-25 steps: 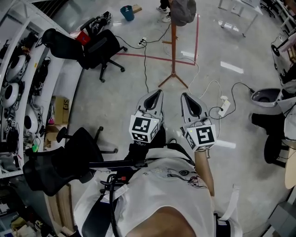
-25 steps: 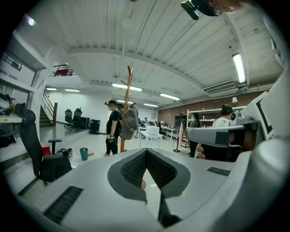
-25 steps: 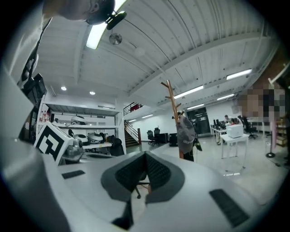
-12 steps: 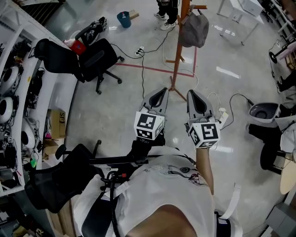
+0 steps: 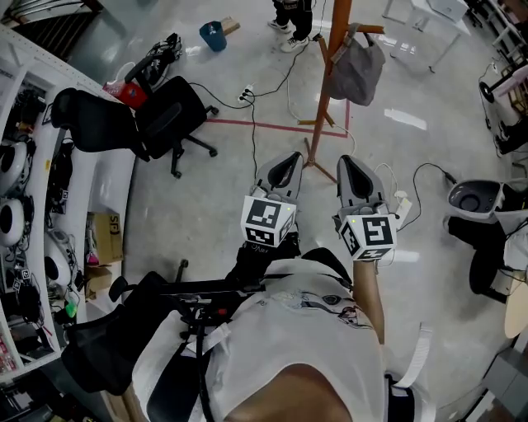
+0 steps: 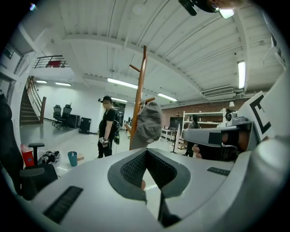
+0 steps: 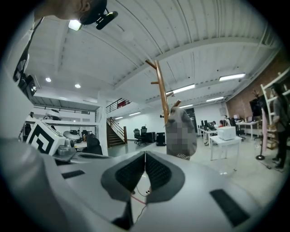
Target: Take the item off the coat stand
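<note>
A wooden coat stand rises from the floor ahead, and a grey bag hangs from one of its pegs. My left gripper and right gripper are held side by side in front of my chest, short of the stand's feet and pointing at it. Both are shut with nothing between the pads. In the left gripper view the stand and bag stand beyond the closed gripper. The right gripper view shows the stand and bag just right of the closed gripper.
Two black office chairs stand at the left by white shelving. A blue bin and a person are beyond the stand. Cables and a power strip lie on the floor at the right, near a white table.
The view has tipped up and moved toward the stand, so the pole and hanging bag show more fully. Both grippers stay shut, side by side, aimed at the stand.
</note>
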Motion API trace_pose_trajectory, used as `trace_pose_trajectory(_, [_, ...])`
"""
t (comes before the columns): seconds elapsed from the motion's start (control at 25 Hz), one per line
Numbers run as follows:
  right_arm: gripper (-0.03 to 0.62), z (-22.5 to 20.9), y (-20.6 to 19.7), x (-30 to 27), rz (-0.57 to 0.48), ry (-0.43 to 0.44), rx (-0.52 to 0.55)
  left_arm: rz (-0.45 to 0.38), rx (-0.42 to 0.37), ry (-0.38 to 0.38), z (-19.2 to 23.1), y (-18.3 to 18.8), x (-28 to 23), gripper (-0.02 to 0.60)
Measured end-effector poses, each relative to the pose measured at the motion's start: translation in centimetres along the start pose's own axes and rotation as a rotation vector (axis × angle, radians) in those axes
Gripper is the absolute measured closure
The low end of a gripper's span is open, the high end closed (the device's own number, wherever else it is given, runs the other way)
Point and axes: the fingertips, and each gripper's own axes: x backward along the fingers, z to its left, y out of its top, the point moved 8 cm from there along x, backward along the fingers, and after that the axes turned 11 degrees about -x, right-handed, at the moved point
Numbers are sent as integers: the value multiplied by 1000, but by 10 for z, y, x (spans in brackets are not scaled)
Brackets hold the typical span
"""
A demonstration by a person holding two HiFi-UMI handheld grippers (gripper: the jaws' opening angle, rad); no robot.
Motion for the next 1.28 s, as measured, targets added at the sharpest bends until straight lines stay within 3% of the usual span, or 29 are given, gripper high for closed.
trace_pose_trajectory(0.2, [589, -22, 10, -12, -5, -15, -7, 13, 11, 7, 1, 2, -19, 579])
trace_pose_trajectory(0.36, [587, -40, 38, -17, -75, -31, 21, -8, -11, 56, 3, 16, -17, 578])
trace_pose_trajectory(0.56, [406, -79, 70, -45, -66, -32, 63, -24, -28, 103, 4, 29, -25, 579])
trace_pose_trajectory(0.64, [372, -92, 74, -63, -31, -21, 74, -33, -37, 108, 1, 32, -32, 578])
trace_pose_trajectory(1.0, [372, -107, 68, -115, 111, 3, 75, -49, -52, 110, 5, 39, -51, 578])
trace_pose_trajectory(1.12, [529, -107, 70, -110, 75, -31, 113, -58, -53, 120, 8, 41, -54, 578])
trace_pose_trajectory(1.28, [539, -107, 83, -96, 3, -63, 156, -62, -50, 128, 12, 41, -60, 578])
